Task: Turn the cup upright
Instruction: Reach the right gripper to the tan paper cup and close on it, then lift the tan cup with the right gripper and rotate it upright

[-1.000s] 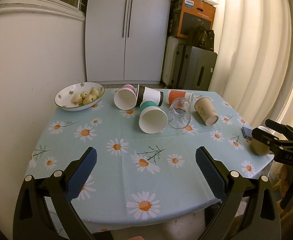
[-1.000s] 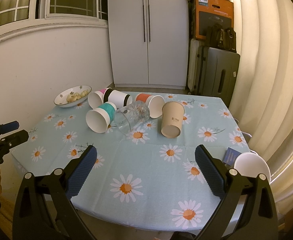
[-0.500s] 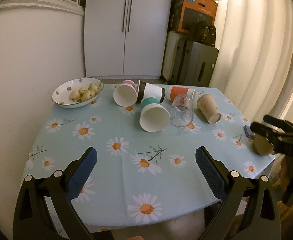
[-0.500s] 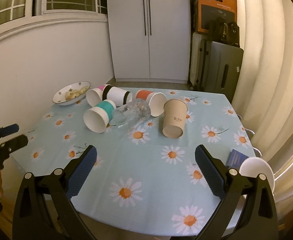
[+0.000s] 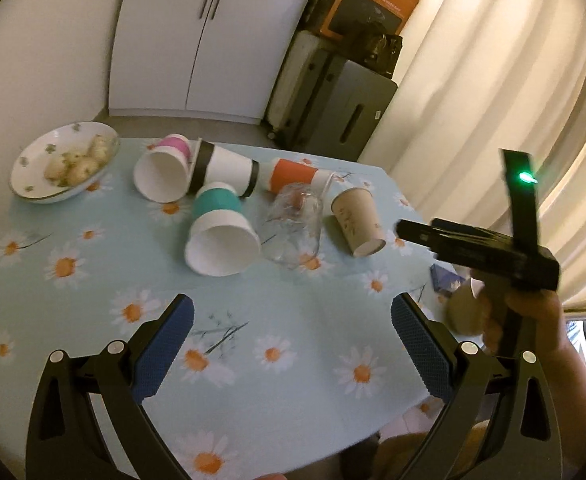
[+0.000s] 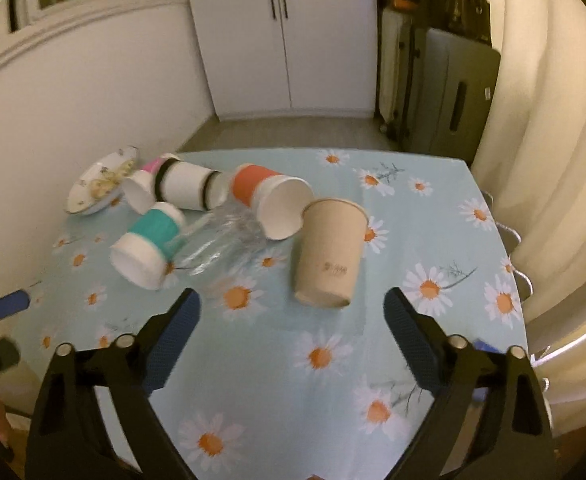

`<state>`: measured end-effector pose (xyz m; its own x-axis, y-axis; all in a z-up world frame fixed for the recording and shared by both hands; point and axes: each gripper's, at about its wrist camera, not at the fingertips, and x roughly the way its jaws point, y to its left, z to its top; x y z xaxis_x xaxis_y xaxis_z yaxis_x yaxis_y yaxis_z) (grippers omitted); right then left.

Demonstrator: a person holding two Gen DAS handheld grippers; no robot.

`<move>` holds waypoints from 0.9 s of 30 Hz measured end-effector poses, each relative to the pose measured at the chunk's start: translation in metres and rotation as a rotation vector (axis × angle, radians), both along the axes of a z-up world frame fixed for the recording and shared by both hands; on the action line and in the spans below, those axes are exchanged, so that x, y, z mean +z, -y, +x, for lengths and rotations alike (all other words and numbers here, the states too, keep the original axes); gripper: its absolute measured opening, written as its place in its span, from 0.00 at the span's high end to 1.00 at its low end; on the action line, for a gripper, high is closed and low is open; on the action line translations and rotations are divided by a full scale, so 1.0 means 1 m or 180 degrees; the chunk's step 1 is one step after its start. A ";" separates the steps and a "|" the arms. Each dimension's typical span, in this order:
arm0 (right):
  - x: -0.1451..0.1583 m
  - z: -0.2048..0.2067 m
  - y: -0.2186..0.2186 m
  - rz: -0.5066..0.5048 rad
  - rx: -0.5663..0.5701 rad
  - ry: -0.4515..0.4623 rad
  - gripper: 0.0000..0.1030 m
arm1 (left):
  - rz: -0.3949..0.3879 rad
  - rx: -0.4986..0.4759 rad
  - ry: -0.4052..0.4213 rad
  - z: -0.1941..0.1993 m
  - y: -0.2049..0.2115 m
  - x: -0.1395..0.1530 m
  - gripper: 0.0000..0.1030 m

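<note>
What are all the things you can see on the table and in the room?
paper cups: five, tan, orange, teal, pink, black-banded white; all lying on their sides mid-table
clear cup: one, see-through, on its side between teal and tan cups
bowl: one, white with green sprigs, holding pale round food, far left corner
tablecloth: one, pale blue with daisies
cupboard: one, white, behind table
suitcases: grey, beside cupboard; orange box on top
curtain: cream, right side
left gripper: open, empty
right gripper: open, empty, nearest tan cup
</note>
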<state>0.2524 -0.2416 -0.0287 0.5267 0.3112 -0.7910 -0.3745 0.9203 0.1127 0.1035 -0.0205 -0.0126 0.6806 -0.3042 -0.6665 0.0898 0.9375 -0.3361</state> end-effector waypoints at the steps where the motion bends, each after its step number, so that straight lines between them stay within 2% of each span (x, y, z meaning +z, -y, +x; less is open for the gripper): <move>1: -0.008 0.017 0.001 0.0020 -0.0047 -0.0172 0.19 | -0.0008 0.0000 -0.0022 0.005 0.001 -0.002 0.06; 2: -0.014 0.029 0.003 0.0042 -0.0085 -0.0304 0.23 | -0.0019 0.0013 -0.0048 0.012 0.004 -0.005 0.06; 7: -0.039 0.076 0.008 0.0157 -0.0216 -0.0799 0.29 | -0.0045 0.0047 -0.0167 0.039 0.015 -0.016 0.06; 12: -0.056 0.102 0.011 0.0207 -0.0233 -0.1181 0.31 | -0.0079 0.0107 -0.0279 0.054 0.022 -0.028 0.06; 15: -0.065 0.113 0.016 0.0306 -0.0233 -0.1385 0.37 | -0.0105 0.0098 -0.0318 0.058 0.025 -0.033 0.06; 16: -0.067 0.116 0.016 0.0323 -0.0228 -0.1435 0.43 | -0.0100 0.0096 -0.0326 0.059 0.027 -0.034 0.06; 23: -0.066 0.116 0.013 0.0237 -0.0158 -0.1459 0.44 | -0.0086 0.0084 -0.0348 0.062 0.033 -0.038 0.06; 27: -0.059 0.105 0.014 0.0391 -0.0133 -0.1450 0.45 | -0.0089 0.0087 -0.0331 0.059 0.033 -0.035 0.06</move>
